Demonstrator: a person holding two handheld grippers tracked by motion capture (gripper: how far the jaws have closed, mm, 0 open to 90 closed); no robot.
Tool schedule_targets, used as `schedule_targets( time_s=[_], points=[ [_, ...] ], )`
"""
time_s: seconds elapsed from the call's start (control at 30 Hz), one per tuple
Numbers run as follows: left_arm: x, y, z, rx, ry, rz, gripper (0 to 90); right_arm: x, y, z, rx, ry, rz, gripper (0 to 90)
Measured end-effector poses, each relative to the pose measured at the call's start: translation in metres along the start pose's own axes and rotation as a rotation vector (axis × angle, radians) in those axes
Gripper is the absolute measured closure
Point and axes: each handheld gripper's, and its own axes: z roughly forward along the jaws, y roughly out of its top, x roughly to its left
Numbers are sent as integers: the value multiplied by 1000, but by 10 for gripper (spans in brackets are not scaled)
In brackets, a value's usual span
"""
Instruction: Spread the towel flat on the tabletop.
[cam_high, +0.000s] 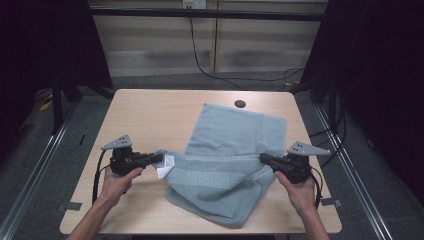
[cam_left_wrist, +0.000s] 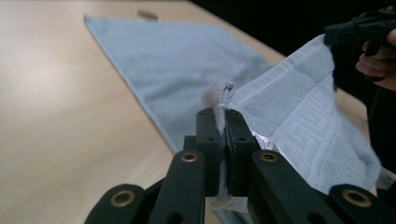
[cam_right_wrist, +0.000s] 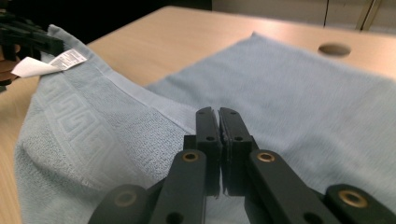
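Both grippers are clamped on a light blue towel (cam_high: 230, 150). Left gripper (cam_high: 159, 158), seen in the high view near the left edge of the tabletop (cam_high: 150, 115), pinches one corner of the towel; in the left gripper view a bunched bit of cloth sticks up between its closed jaws. Right gripper (cam_high: 262, 157), near the right edge, is clenched on the opposite corner, with the hem just showing between its jaws in the right gripper view. The hem stretches between the two, lifted off the wood, while the far part of the towel lies flat toward the back edge and a fold sags onto the tabletop near the front edge. A white care label (cam_high: 165, 166) hangs from the towel just beside the left gripper. A dark round cable hole (cam_high: 240, 104) sits near the back edge, just beyond the towel's far corner. A black cable (cam_high: 205, 65) runs down the wall behind the table.
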Motion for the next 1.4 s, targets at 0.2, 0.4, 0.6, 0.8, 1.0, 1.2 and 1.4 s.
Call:
schedule_targets(
  time_s=[0.2, 0.4, 0.6, 0.8, 1.0, 1.2, 1.4],
  points=[
    [-18, 44, -22, -98, 5, 66, 872, 4, 44, -23, -85, -22, -45, 880],
    [-48, 104, -56, -215, 26, 185, 874, 19, 112, -61, -234, -35, -133, 880],
    [-60, 71, -64, -176, 3, 202, 872, 36, 95, -75, -220, 0, -172, 880],
    [-63, -2, -52, -89, -52, 130, 870, 45, 4, -68, -56, 58, -97, 880],
    [-81, -66, -47, 69, -124, 78, 861, 58, -76, -60, 128, 117, -40, 879],
    [-93, -85, -60, 131, -195, 82, 711, 67, -98, -66, 197, 190, -13, 807],
    [-66, -61, -53, 81, -126, 61, 597, 55, -67, -58, 140, 202, -24, 666]
  ],
)
